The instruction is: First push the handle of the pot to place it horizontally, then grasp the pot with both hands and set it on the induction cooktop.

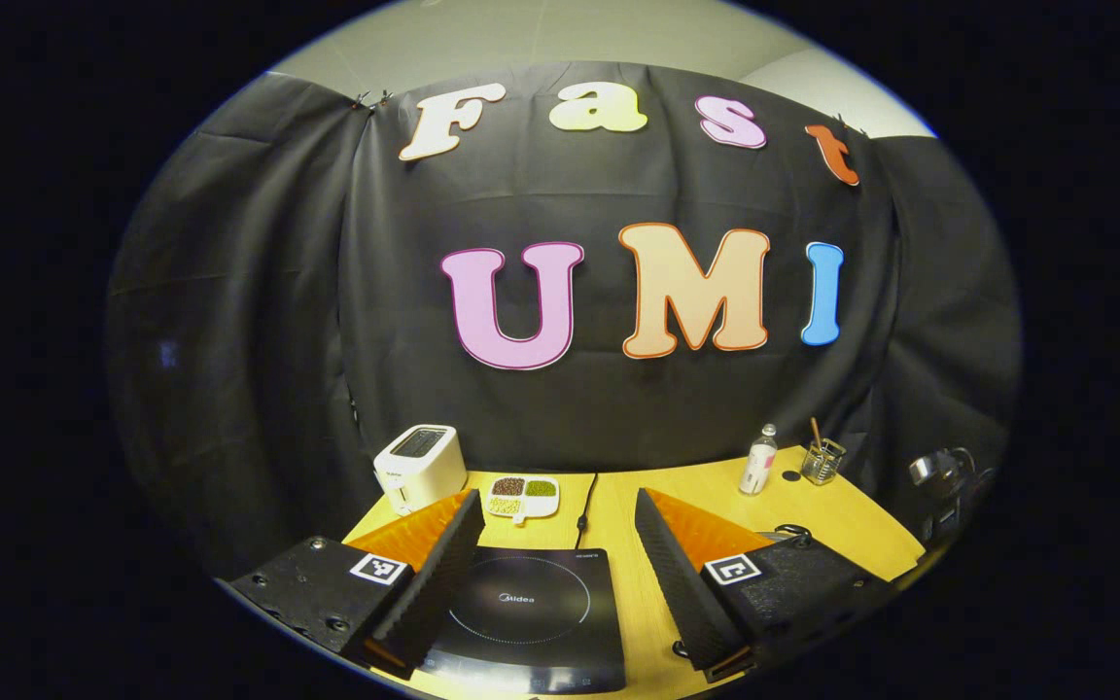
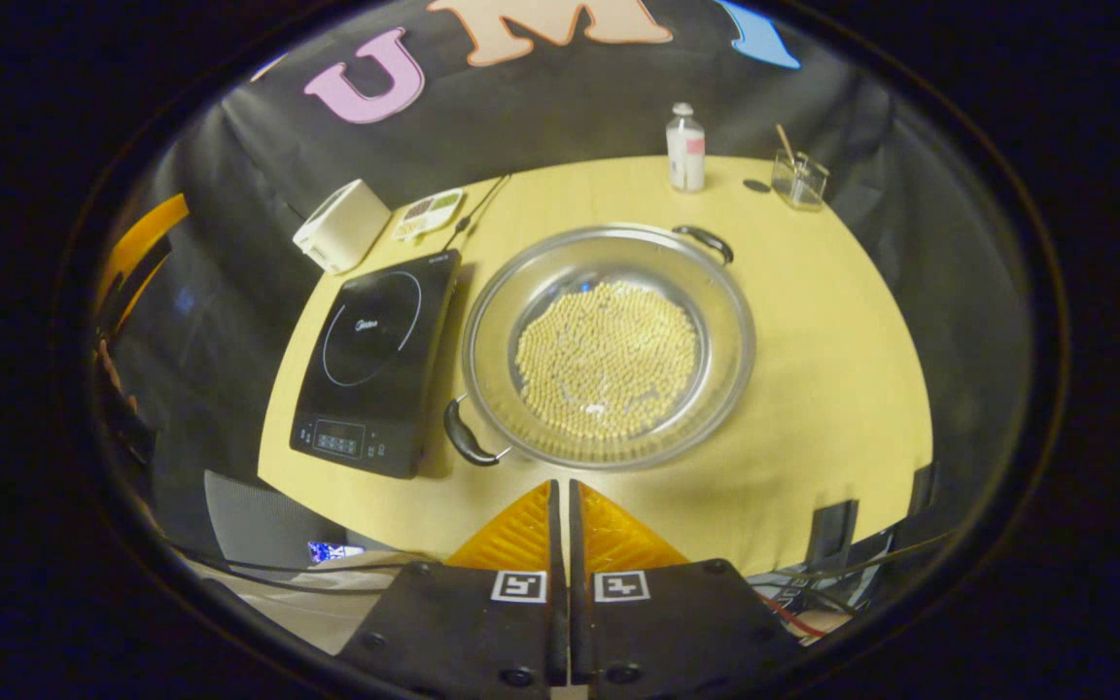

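Your right gripper (image 2: 560, 506) has its jaws closed on nothing above the desk (image 2: 813, 321), your left gripper (image 1: 555, 544) gapes wide over the induction cooktop (image 1: 531, 612), and the pot (image 2: 609, 345) of beans (image 2: 607, 358) sits just beside that cooktop, handles diagonal.

In the left gripper view, the left gripper's (image 1: 552, 506) spread fingers covered both near corners of the induction cooktop (image 1: 533, 612), whose front was cut off by the picture's lower edge. The right finger (image 1: 686, 569) hid all but a sliver of the pot's handle (image 1: 793, 532) near the bench's (image 1: 842, 520) right edge. In the right gripper view, the right gripper's (image 2: 560, 496) closed fingers hid part of the bench's near edge. The contents of the divided dish (image 2: 429, 213) and the glass holder (image 2: 799, 179) at the far edge were too small to identify.
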Tool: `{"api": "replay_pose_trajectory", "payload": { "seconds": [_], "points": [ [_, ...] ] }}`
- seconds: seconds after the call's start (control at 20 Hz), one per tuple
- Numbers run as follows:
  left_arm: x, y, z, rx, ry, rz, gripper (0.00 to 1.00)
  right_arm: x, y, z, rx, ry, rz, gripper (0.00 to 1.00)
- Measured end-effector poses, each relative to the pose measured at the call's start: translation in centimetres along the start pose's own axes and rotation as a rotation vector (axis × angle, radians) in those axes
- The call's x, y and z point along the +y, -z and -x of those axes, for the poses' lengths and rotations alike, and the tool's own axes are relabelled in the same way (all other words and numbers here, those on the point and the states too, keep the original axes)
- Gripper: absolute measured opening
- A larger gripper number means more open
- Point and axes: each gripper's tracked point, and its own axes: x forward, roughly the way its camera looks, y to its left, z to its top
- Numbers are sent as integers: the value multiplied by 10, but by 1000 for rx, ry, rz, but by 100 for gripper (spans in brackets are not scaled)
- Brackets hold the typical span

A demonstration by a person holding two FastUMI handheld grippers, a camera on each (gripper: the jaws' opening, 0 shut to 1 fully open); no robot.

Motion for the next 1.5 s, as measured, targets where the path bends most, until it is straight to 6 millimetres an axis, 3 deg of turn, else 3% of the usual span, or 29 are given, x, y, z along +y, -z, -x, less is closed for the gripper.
{"api": "replay_pose_trajectory", "payload": {
  "seconds": [0.2, 0.35, 0.45, 0.6, 0.75, 0.85, 0.9, 1.1, 1.15, 1.5],
  "points": [
    [15, 10, -6, 17, 17, -4, 92, 12, 19, -24, 75, 20, -68, 0],
    [28, 17, -9, 28, 21, -18, 96, 21, 26, -38, 103, 33, -102, 0],
    [36, 22, -9, 36, 22, -26, 92, 24, 24, -47, 102, 48, -102, 4],
    [46, 30, -9, 48, 24, -20, 92, 27, 24, -58, 106, 77, -94, 0],
    [56, 37, -8, 57, 18, -13, 92, 24, 21, -68, 105, 118, -83, 4],
    [61, 43, -7, 70, 18, -6, 95, 25, 19, -74, 102, 137, -79, 0],
    [61, 45, -7, 75, 20, -3, 96, 26, 19, -76, 99, 142, -81, 4],
    [64, 49, -8, 82, 36, 6, 96, 37, 8, -85, 73, 140, -89, 4],
    [64, 50, -9, 84, 41, 9, 95, 37, 6, -85, 72, 147, -87, 0],
    [70, 59, -14, 100, 56, 10, 96, 55, -1, -93, 68, 131, -130, 4]
  ]
}}
